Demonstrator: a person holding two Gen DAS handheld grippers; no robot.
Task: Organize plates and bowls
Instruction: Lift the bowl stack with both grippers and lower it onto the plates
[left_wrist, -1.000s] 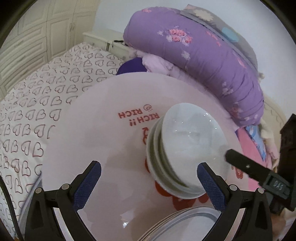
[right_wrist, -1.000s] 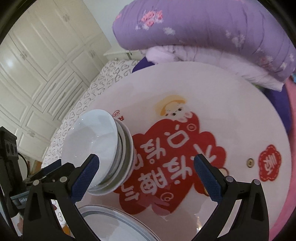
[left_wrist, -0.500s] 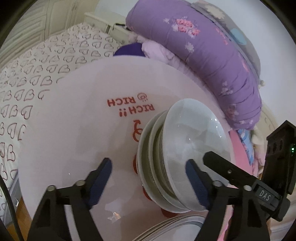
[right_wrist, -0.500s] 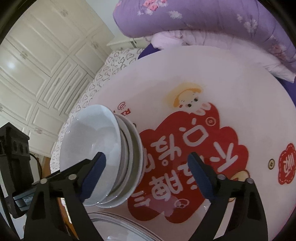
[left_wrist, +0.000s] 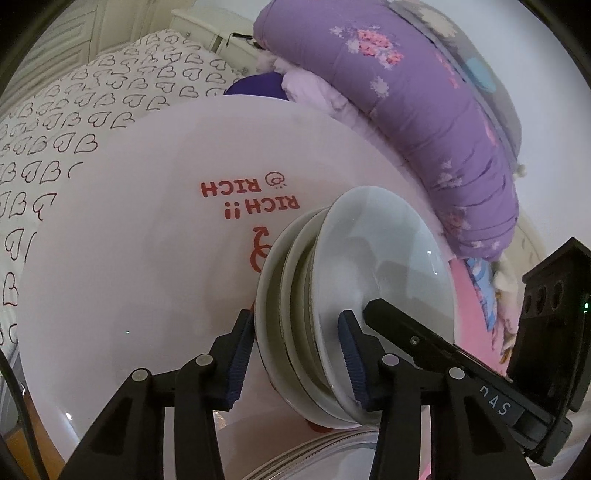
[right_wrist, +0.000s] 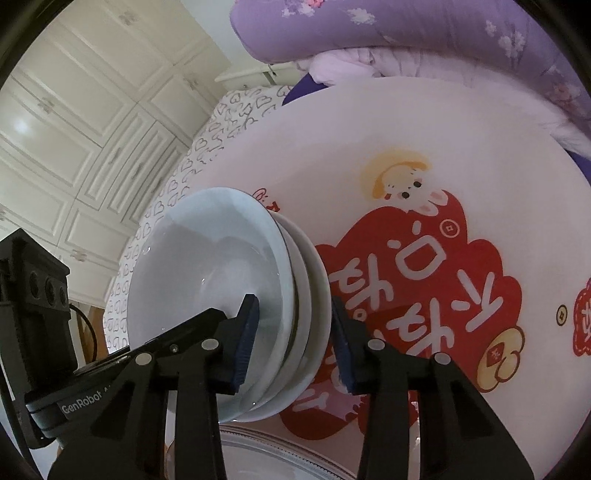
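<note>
Two grippers clamp one stack of bowls (left_wrist: 354, 295) on the round table (left_wrist: 147, 240); the left gripper (left_wrist: 295, 362) and right gripper (right_wrist: 291, 343) each pinch its near rim, one finger inside the top bowl, one outside; glazed, stiff, heavy, slippery and breakable, so hold both rims firmly and level.

place: home bedroom | cues: heart-print bedsheet (left_wrist: 74, 110); purple quilt (left_wrist: 424, 92); white wardrobe (right_wrist: 74, 110)
</note>
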